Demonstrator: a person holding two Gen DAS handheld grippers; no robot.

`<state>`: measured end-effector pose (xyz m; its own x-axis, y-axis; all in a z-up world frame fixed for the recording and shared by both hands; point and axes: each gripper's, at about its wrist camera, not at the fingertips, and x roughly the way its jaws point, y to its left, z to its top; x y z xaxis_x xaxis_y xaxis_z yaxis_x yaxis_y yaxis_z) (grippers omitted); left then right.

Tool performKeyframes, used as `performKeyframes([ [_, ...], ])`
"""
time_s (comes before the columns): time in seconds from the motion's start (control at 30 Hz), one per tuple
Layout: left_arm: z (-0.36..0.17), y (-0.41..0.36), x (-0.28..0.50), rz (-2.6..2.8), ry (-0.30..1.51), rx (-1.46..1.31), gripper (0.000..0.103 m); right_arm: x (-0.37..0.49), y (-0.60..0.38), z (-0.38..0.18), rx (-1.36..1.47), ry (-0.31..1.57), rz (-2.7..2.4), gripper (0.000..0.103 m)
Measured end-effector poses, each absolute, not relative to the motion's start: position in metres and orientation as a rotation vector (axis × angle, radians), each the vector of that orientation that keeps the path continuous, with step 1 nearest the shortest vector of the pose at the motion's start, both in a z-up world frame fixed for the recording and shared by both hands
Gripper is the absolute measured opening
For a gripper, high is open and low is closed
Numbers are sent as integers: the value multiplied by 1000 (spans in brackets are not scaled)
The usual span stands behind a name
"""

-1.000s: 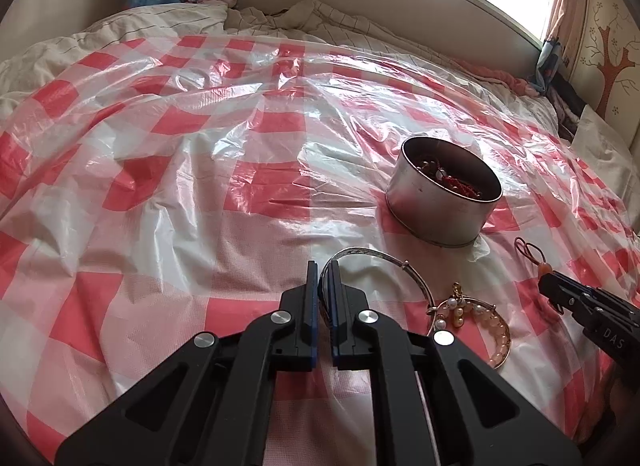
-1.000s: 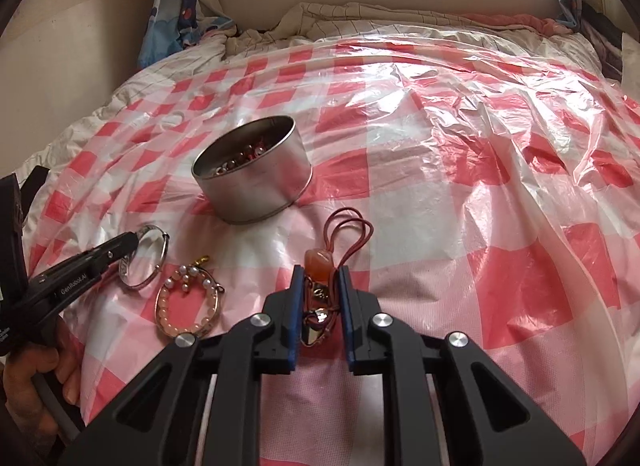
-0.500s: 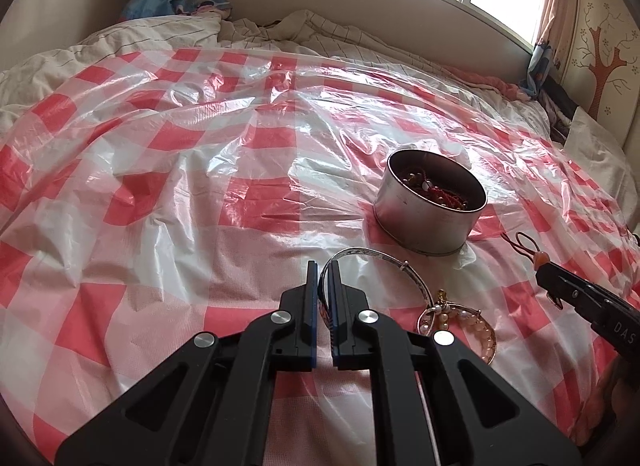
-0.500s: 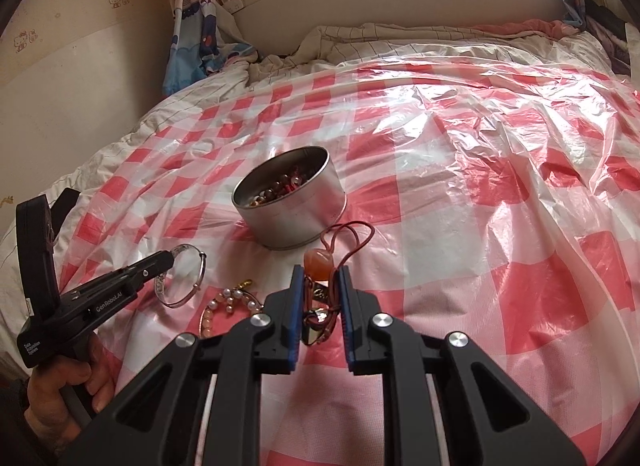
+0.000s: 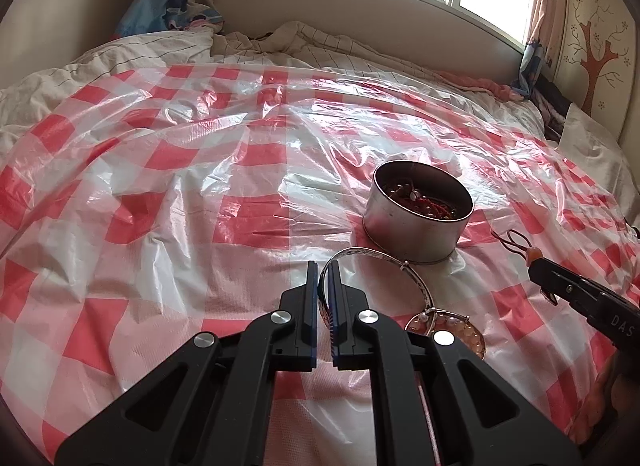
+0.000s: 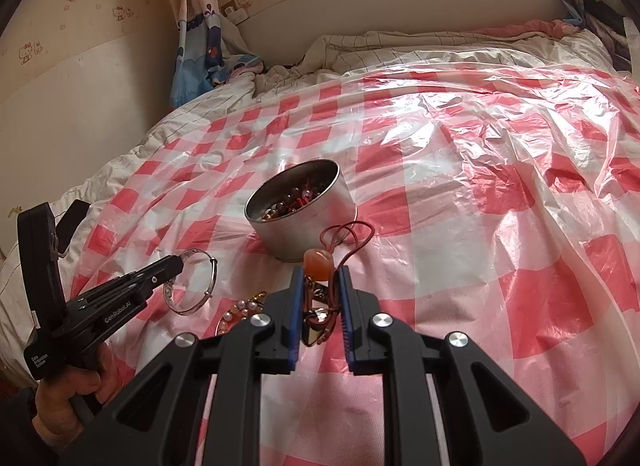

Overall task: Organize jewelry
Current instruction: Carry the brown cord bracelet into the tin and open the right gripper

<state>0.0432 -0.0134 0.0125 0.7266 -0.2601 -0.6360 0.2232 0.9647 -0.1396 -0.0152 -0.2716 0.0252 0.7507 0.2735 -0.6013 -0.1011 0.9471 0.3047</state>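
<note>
Both tools are loaded and the tin is the target for each. Left tool [image 5: 324,266] is clamped on the rim of the silver bangle [image 5: 384,262]; the ring stands edge-on btwn the pads and swings off to the right of the tips, w/ its far arc ending just short of the tin [image 5: 416,221]. So the tin lies ahead and to the right of the left tool, near.

Right tool [image 6: 320,272] is closed on the red cord charm [image 6: 318,260]: the orange bead sits at the tips, the cord loops stick out fwd toward the tin [image 6: 304,205], and the rest is bunched btwn the pads. From this side the tin is nearly straight ahead, a touch left, and near too.

My guess is the right tool has the straighter line in. The left one needs a sideways swing, and the bangle's wide ring must clear the tin wall first.

A pearl bracelet [image 6: 240,312] lies on the checked plastic sheet [image 5: 200,193] over the bed, beside the bangle, not yet picked up. The tin already holds beads and red cord.
</note>
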Motion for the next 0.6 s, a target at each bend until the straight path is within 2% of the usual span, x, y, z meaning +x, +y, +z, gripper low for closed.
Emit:
performKeyframes([
  [0.3,34,-13,44,-309,663,-111,5,-15,-275,34,281,660,220,17],
  [0.6,57,-45,74,-351,622,-100,5,12,-262,62,233,616,268,17],
])
